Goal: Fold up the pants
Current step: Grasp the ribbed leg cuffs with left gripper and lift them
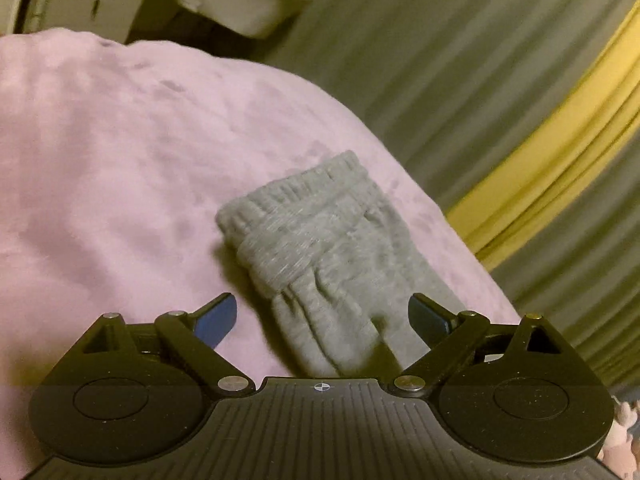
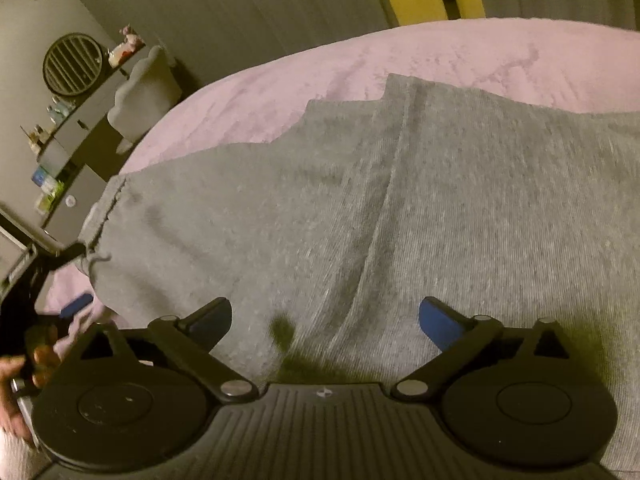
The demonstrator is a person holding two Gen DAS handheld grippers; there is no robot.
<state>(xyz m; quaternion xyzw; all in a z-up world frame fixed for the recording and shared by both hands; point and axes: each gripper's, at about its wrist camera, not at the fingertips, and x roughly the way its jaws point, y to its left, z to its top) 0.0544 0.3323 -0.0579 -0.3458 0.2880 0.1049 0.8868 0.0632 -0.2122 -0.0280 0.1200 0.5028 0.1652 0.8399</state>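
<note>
Grey sweatpants [image 2: 340,208] lie spread on a pink blanket [image 2: 480,56]. In the left wrist view the ribbed cuff end of the pants [image 1: 320,248] lies bunched on the blanket [image 1: 100,160]. My left gripper [image 1: 322,316] is open, its blue-padded fingers either side of the cuff end and just above it. My right gripper [image 2: 326,320] is open and hovers over the wide grey fabric, holding nothing. The left gripper's blue pad [image 2: 76,306] and the person's hand show at the left edge of the right wrist view.
Grey pleated curtains with a yellow band [image 1: 552,152] hang beyond the bed. A white cloud-shaped chair [image 2: 144,92] and a grey dresser with small items [image 2: 68,148] stand at the left, past the bed edge. A round dark fan [image 2: 72,63] sits on the dresser.
</note>
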